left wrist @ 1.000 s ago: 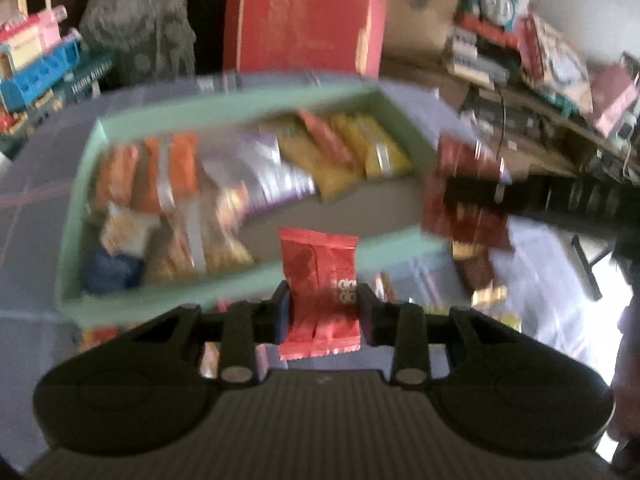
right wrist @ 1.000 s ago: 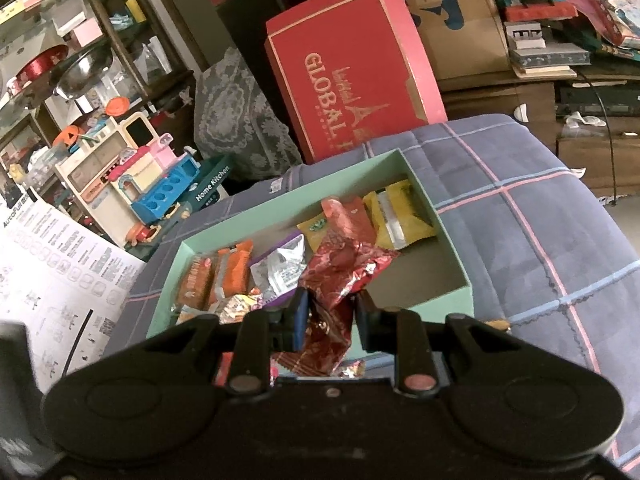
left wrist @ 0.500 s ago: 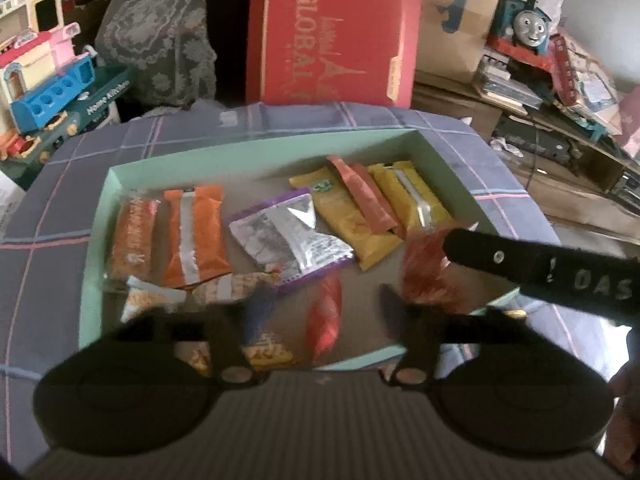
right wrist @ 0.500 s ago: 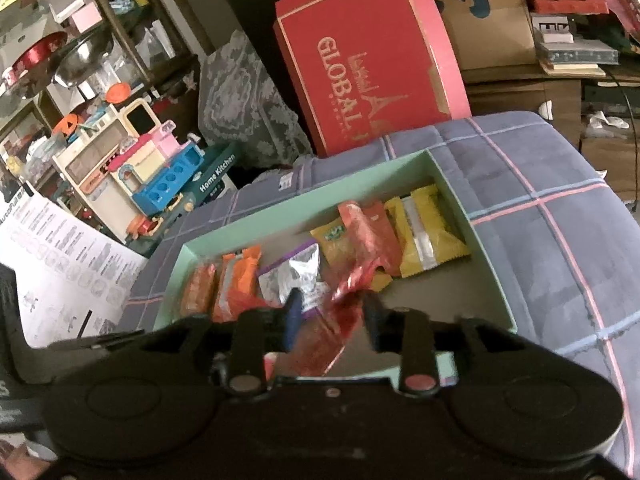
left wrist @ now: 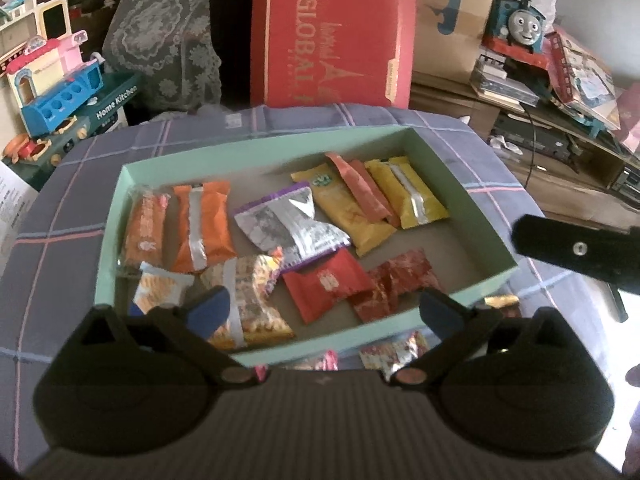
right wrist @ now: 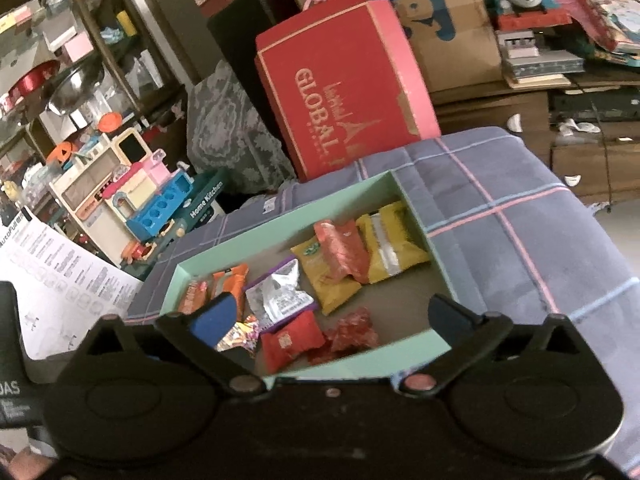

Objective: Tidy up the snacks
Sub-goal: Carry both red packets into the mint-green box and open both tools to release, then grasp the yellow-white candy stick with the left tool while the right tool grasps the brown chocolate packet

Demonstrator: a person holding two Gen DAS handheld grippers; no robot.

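Box (left wrist: pixel 460 184) holds two red packets (left wrist: pixel 328 284), two orange.

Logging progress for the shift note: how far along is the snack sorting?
Mostly done: about ten packets lie in the green box, including two red ones near its front wall. Both tools, left and right, are open and empty. Left: a few packets outside the front wall.

Light: dim indoors on my feeds, daylight blown out at the left view's lower right edge | Glare: sheen on the silver wrapper (left wrist: pixel 291 227) | Blur: soft overall, near fingers (left wrist: pixel 208 312) smeared | Distortion: fisheye bends edges, dark corners.
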